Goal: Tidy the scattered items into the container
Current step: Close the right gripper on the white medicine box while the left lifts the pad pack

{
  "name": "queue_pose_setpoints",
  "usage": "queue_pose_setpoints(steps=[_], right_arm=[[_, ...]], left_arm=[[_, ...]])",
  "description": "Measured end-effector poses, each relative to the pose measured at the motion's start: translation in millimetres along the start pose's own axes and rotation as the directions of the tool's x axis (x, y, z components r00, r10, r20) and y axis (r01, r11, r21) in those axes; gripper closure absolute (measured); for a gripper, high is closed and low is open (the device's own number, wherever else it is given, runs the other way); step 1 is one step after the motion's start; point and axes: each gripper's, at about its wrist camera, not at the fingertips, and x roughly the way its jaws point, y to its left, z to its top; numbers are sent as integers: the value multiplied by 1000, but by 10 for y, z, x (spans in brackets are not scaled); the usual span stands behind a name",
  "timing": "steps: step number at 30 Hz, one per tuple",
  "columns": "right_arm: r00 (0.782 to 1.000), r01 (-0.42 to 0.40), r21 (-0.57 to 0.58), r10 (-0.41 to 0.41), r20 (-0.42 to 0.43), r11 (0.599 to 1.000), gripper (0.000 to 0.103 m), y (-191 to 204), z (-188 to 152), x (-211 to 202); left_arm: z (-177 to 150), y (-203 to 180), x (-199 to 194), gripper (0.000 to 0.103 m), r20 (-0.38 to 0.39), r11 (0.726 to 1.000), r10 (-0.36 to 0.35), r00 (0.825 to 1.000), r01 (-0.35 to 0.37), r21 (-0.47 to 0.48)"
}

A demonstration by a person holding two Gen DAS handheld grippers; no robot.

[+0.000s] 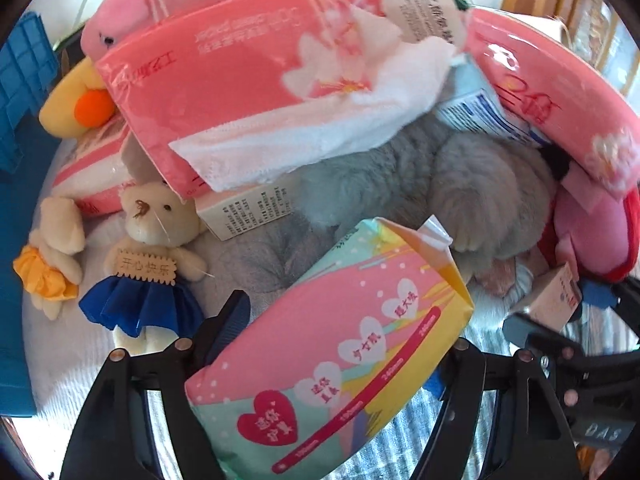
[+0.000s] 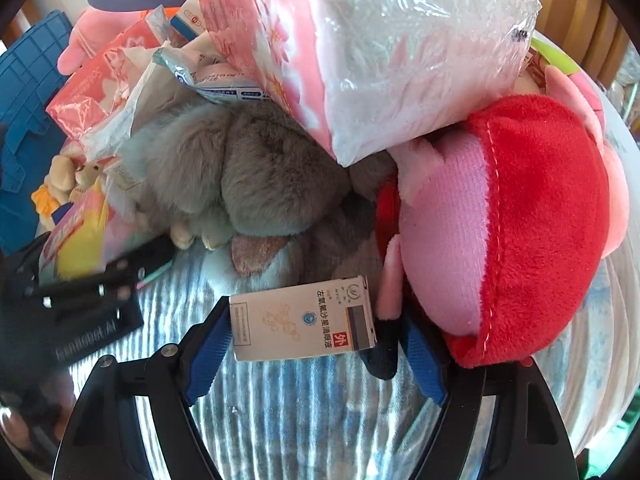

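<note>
My left fingers [image 1: 344,344] are clamped on a pink and yellow pad pack [image 1: 340,344], which sticks up toward 1 o'clock over the pile. My right fingers [image 2: 316,340] are gripping a small white medicine box [image 2: 304,320] sideways, just beside the red and pink plush [image 2: 500,224] at 3 o'clock. Ahead at 12 there's a grey furry toy [image 2: 248,172] with pink tissue packs [image 1: 248,80] heaped on top. Little bear in a blue skirt [image 1: 148,264] lies at 9 o'clock in the left view, and the blue container [image 1: 20,80] wall is further out at 10.
</note>
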Motion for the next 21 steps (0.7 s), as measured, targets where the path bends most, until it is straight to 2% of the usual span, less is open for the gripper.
queue_pose_setpoints(steps=[2,6,8,9,10,15,21], right_arm=[[1000,3,-13,-3,1,1000,31,10,-22,-19],[1000,4,-2,-4,-4,1000,23,-26,-78,-49],[1000,9,-15,-9,-7,1000,23,-25,-110,-66],[1000,23,-39,-24,-11,999,27,-3,-131,-72],[999,46,-68,-47,-10,997,36,29,-151,-85],[999,48,-125,-48,4,991,37,125,-173,-262],[996,-3,-182,19,86,983,40,236,41,-772]], left_arm=[[-8,-2,-6,30,0,1000,-2,1000,2,-4],[8,31,-10,31,-23,999,-20,1000,19,-32],[-23,27,-53,34,-22,999,-28,999,27,-28],[-50,24,-92,35,-18,999,-32,999,31,-30],[-78,22,-133,36,-14,999,-33,999,32,-33],[-146,65,-421,37,13,997,-23,1000,24,-75],[-23,170,-1042,37,127,993,39,991,-24,-117]])
